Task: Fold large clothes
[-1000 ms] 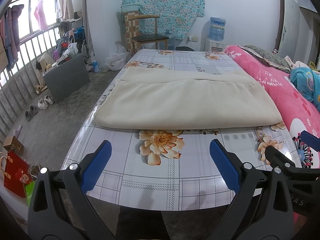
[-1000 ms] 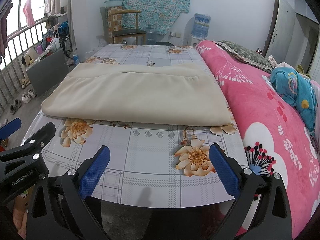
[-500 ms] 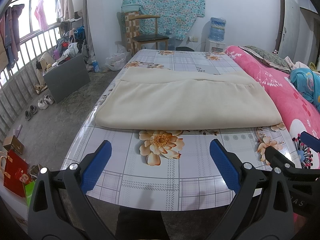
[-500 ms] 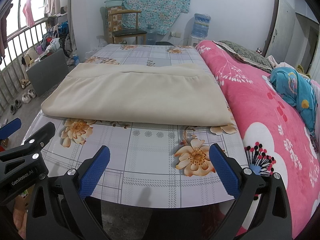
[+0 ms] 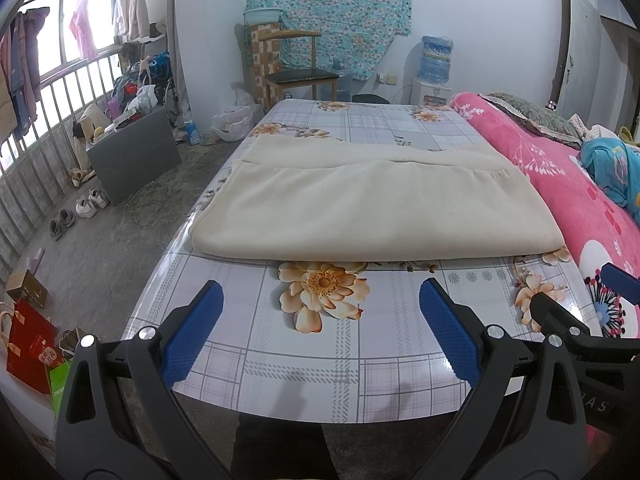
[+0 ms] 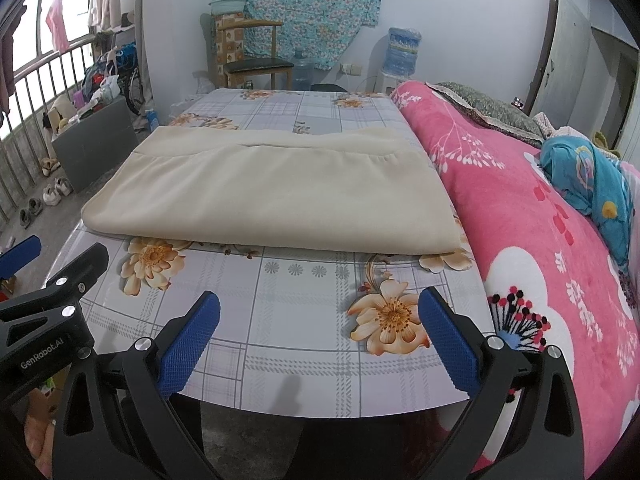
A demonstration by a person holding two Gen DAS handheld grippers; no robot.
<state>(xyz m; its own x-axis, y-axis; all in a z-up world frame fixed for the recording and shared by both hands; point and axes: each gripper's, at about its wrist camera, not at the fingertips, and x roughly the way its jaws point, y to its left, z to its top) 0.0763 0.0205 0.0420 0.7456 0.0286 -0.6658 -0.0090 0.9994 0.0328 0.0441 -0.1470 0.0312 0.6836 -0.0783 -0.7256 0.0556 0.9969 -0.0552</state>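
A cream garment lies folded flat across the middle of the flowered table; it also shows in the right wrist view. My left gripper is open and empty, held above the table's near edge, short of the garment. My right gripper is open and empty too, beside the left one, over the near right part of the table. The right gripper's finger shows at the right edge of the left wrist view, and the left gripper's at the left edge of the right wrist view.
A bed with a pink blanket and a blue bundle runs along the table's right side. A wooden chair and a water dispenser stand at the far wall. A grey box, shoes and bags lie on the floor at left.
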